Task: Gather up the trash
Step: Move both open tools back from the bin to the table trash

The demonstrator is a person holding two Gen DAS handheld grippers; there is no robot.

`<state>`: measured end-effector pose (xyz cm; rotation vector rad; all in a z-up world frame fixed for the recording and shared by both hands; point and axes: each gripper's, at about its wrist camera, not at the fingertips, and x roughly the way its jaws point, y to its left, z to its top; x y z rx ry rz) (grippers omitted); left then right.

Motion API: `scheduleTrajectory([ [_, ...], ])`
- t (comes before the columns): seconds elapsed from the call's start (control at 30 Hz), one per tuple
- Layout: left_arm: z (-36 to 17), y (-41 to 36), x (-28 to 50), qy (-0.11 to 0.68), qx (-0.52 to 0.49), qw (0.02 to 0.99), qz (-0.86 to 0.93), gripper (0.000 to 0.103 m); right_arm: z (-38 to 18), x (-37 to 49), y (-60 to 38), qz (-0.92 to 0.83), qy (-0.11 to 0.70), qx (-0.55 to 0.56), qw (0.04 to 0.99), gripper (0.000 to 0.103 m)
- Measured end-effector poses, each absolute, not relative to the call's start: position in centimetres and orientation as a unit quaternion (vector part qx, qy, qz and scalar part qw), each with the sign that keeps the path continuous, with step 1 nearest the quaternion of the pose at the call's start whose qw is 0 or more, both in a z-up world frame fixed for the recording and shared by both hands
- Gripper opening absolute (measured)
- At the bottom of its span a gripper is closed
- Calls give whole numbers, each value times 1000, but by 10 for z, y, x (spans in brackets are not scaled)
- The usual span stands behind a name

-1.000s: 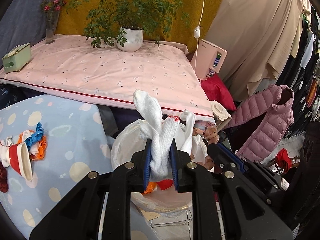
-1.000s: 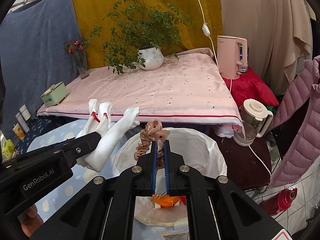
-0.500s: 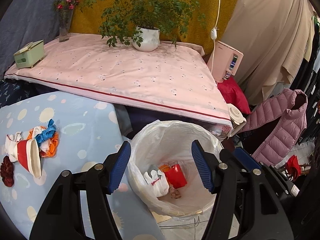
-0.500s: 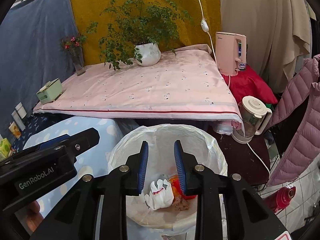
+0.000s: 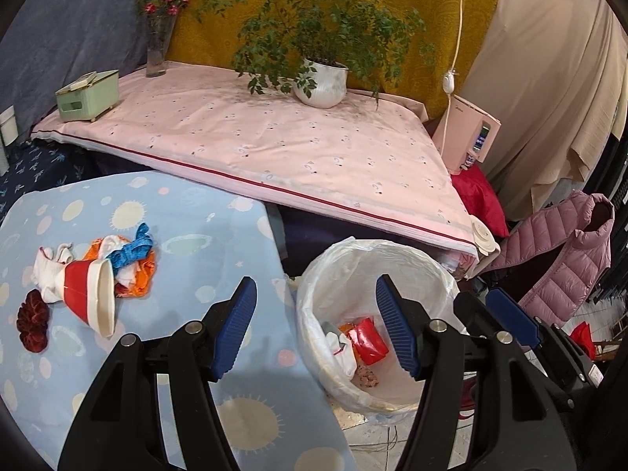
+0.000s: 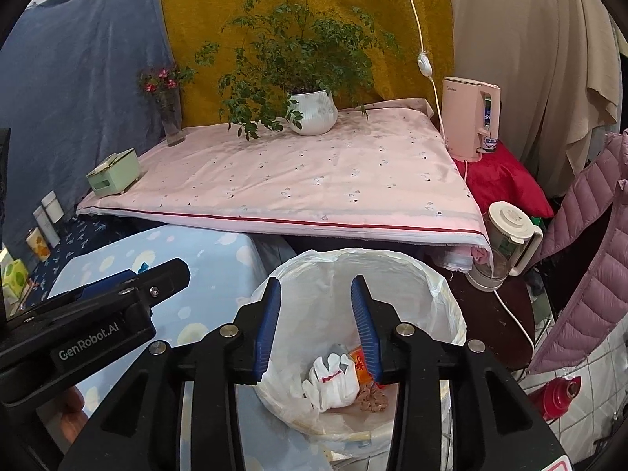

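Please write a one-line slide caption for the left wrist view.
Left gripper open over lined bin; trash pile remains on table.

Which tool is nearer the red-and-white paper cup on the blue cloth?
Left. The left tool hangs open at the cloth's edge, the paper cup just off to its left. The right tool is open over the trash bin, farther away.

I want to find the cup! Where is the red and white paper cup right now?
In the left wrist view, the red and white paper cup lies tipped over at the left on the blue spotted cloth, against crumpled scraps and beside a dark red scrunchie.
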<state>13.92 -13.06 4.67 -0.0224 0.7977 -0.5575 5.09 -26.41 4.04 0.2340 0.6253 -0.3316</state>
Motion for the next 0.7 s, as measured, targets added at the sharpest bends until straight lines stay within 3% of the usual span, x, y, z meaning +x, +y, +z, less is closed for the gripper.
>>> scheduleTrajectory([
  [0.7,36,-37,158,391,-50,896,-202,65,43,76,-186,-109,318,80,938,40],
])
